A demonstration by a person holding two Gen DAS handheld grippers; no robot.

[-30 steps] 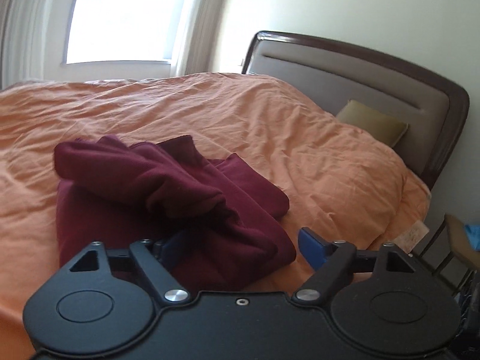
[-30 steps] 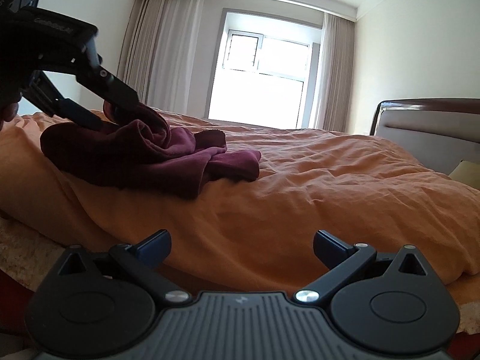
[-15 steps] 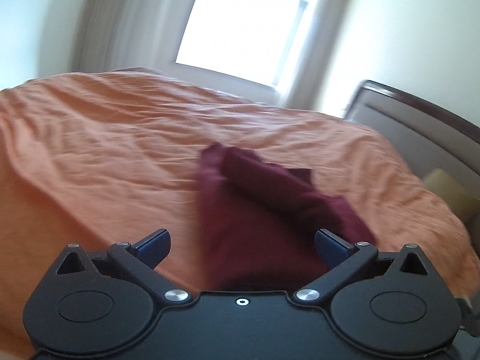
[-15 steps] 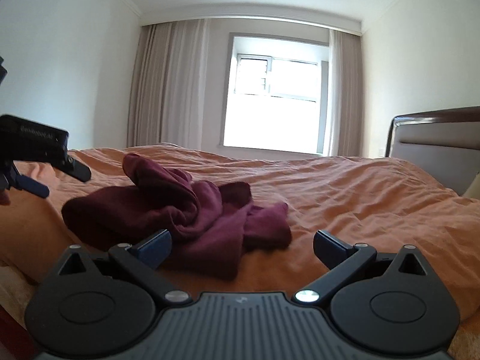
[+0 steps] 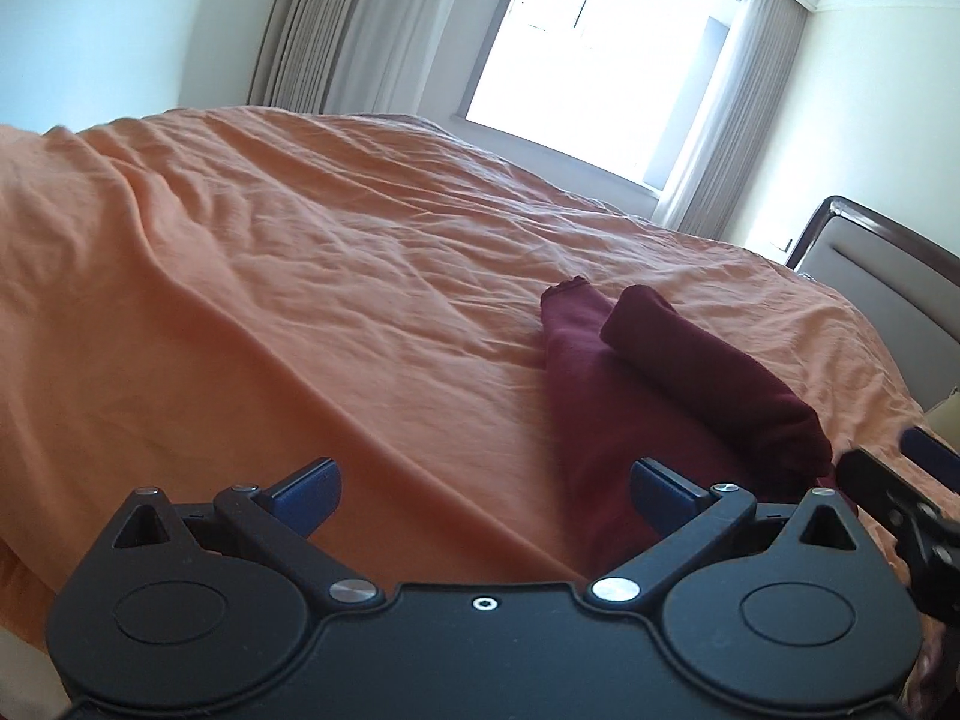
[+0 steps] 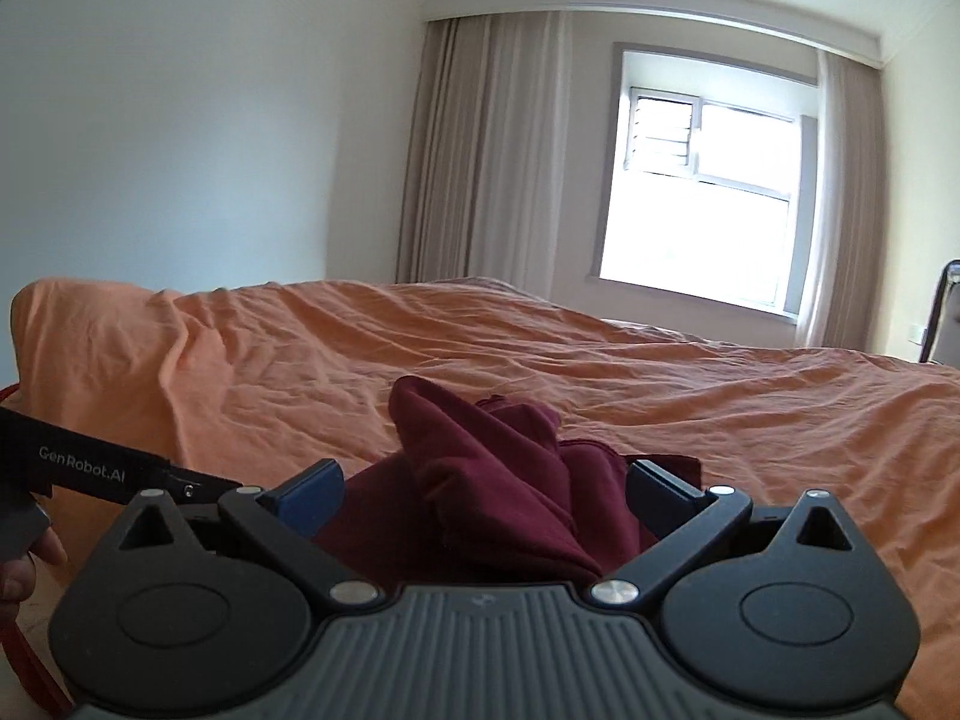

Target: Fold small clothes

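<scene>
A maroon garment (image 5: 660,372) lies crumpled on the orange bed cover (image 5: 300,276), one part rolled over the rest. My left gripper (image 5: 480,489) is open wide just left of the garment, with only bed cover between its blue pads. In the right wrist view the garment (image 6: 492,480) rises in a heap right in front of my open right gripper (image 6: 480,492); its pads stand on either side of the heap without pressing it. The left gripper (image 6: 198,480) shows at the left there, and the right gripper (image 5: 894,468) shows at the right edge of the left wrist view.
A padded headboard (image 5: 870,276) with a beige pillow (image 5: 945,414) stands at the right. A bright window (image 6: 708,180) and curtains (image 6: 480,150) are beyond the bed. A person's hand (image 6: 24,564) and a red strap (image 6: 30,660) are at the lower left.
My left gripper opened off the garment and swung left, so the garment now lies to its right. My right gripper rose and came close up to the heap.
</scene>
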